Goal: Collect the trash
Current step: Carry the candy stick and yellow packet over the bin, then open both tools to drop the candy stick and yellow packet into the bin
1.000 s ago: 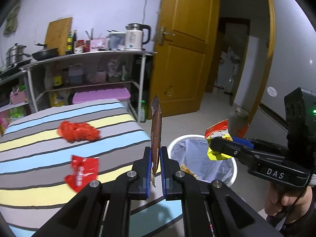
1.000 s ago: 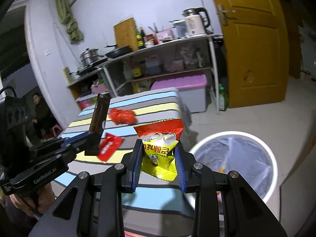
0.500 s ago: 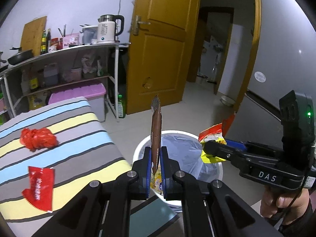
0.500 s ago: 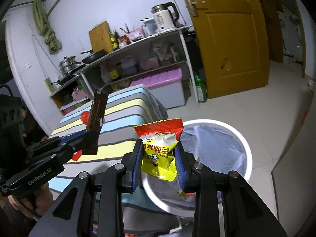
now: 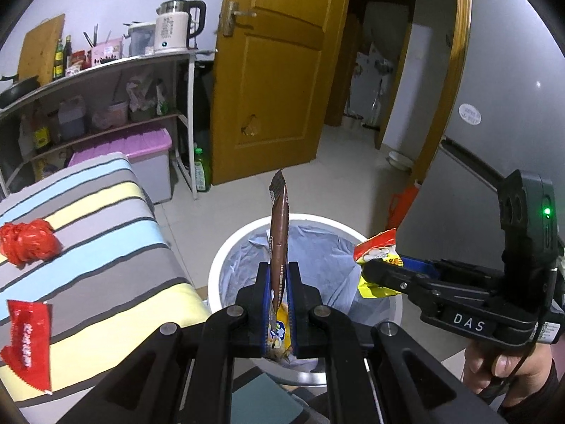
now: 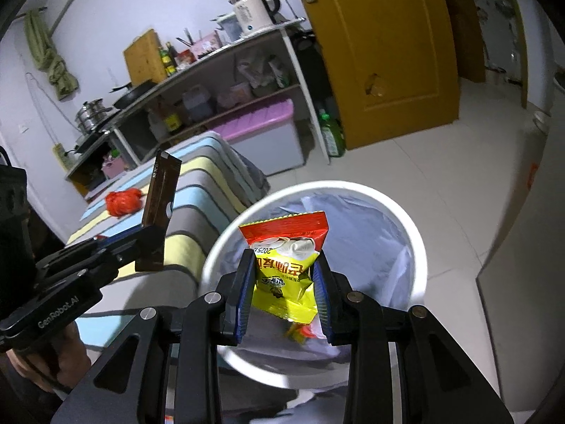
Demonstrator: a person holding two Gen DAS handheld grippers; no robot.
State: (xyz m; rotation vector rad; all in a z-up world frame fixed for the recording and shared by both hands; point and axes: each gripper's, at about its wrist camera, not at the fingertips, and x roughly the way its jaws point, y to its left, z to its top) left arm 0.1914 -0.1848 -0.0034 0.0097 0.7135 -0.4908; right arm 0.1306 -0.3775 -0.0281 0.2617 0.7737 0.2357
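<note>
Brown wrapper point(image 5: 279, 247) stands upright, edge-on; left claw point(image 5: 278, 304) pinches it.

Brown wrapper point(image 5: 278, 240), yellow-and-red snack bag point(image 6: 287, 272), white bin point(image 6: 418, 247), blue-yellow-grey striped cloth point(image 5: 106, 247), ochre door point(image 5: 279, 81)

The bin point(image 5: 226, 265) stands on the floor just off the bed's point(image 5: 106, 247) corner; a crumpled bag point(image 5: 28, 243) and a wrapper point(image 5: 28, 339) lie on the bed.

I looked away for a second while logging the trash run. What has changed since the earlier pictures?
Both claws have come from over the striped table to above the white bin. The left claw still pinches the brown wrapper; the right claw still holds the yellow snack bag. Nothing has been dropped. The red wrapper and red bag stay on the table.
</note>
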